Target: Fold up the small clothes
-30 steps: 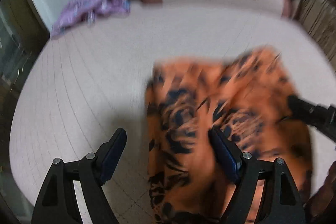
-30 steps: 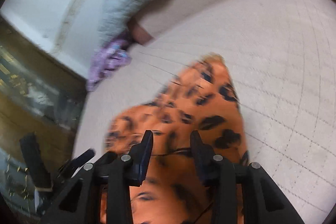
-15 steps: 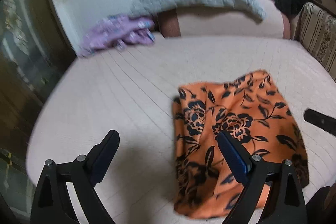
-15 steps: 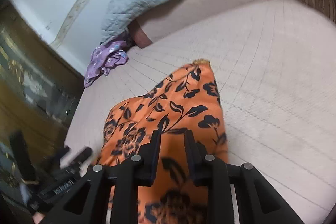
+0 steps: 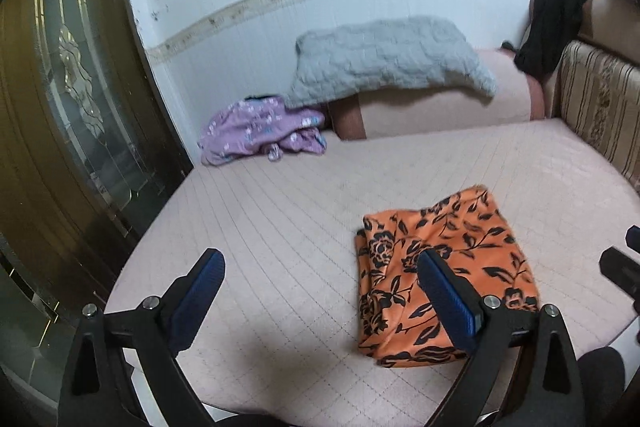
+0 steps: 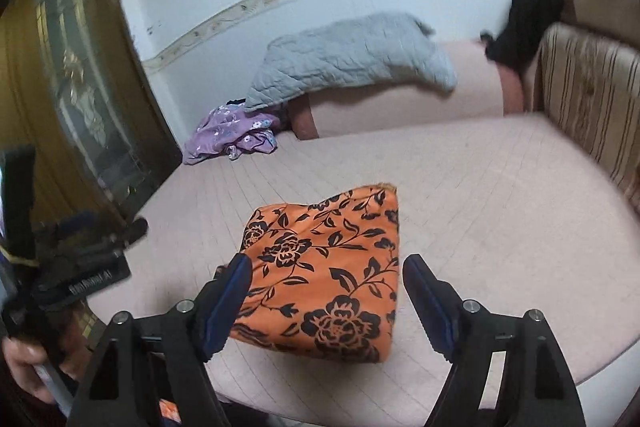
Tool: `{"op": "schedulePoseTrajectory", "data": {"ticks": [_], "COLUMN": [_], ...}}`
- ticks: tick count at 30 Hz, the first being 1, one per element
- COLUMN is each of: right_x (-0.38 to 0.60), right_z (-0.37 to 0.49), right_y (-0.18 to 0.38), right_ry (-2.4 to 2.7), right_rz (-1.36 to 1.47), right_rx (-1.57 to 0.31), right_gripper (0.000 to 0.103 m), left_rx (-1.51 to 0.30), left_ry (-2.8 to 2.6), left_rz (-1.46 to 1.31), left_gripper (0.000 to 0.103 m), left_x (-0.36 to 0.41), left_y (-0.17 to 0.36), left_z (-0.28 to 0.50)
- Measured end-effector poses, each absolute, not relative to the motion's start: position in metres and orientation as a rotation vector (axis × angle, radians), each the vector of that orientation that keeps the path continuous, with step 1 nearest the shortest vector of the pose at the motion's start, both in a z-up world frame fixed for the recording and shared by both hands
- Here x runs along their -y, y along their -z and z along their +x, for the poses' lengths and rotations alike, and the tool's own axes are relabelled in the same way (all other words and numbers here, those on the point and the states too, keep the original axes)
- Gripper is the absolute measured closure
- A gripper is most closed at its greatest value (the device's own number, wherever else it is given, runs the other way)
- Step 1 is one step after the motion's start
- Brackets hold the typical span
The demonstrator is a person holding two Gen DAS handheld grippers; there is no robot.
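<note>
An orange garment with black flowers [image 5: 444, 267] lies folded into a rough rectangle near the front edge of the pink quilted bed [image 5: 280, 219]; it also shows in the right wrist view [image 6: 328, 267]. My left gripper [image 5: 320, 291] is open and empty, raised above the bed to the left of the garment. My right gripper [image 6: 326, 295] is open and empty, hovering over the garment's near edge. A crumpled purple flowered garment [image 5: 260, 135] lies at the bed's far left corner, also in the right wrist view [image 6: 232, 135].
A grey quilted blanket [image 5: 384, 63] drapes over a pink bolster at the back. A black garment [image 5: 556, 23] hangs on the striped headboard [image 5: 600, 107] at right. A wooden glass door [image 5: 68, 107] stands at left. The left gripper's body [image 6: 76, 267] shows at left.
Both grippers have pulled back and up from the orange garment. The right gripper, nearly shut over the cloth before, has opened. The garment now lies flat, folded.
</note>
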State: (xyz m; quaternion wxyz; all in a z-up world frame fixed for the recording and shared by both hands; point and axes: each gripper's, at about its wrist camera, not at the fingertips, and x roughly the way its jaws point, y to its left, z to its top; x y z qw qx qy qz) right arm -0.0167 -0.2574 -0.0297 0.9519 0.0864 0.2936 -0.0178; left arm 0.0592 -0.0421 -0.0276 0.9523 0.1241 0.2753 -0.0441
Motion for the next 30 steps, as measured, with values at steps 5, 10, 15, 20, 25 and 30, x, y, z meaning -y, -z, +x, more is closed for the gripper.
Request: {"op": "schedulePoseTrajectory", "data": {"ticks": [5, 10, 15, 20, 25, 30], "right_x": [0.238, 0.226, 0.221, 0.218, 0.215, 0.216], "right_z": [-0.042, -0.062, -0.071, -0.072, -0.068, -0.064], "right_y": [0.007, -0.013, -0.023, -0.027, -0.023, -0.018], "right_ry": [0.077, 0.112, 0.118, 0.114, 0.109, 0.105], "right_rz": [0.062, 0.008, 0.014, 0.034, 0.038, 0.046], "right_rx": [-0.52, -0.444, -0.404, -0.387, -0.4, -0.411], "right_gripper": [0.022, 0.022, 0.022, 0.022, 0.022, 0.022], "left_rx": [-0.493, -0.452, -0.422, -0.415, -0.417, -0.42], "left_ry": [0.083, 0.08, 0.076, 0.066, 0.054, 0.042], "left_rz": [0.233, 0.21, 0.18, 0.173, 0.173, 0.174], "left_gripper": [0.002, 0.002, 0.0, 0.0, 0.0, 0.0], "left_x": [0.031, 0.021, 0.012, 0.008, 0.006, 0.005], "left_y": [0.004, -0.011, -0.023, -0.024, -0.022, -0.019], "left_z": [0.033, 0.016, 0.007, 0.004, 0.005, 0.008]}}
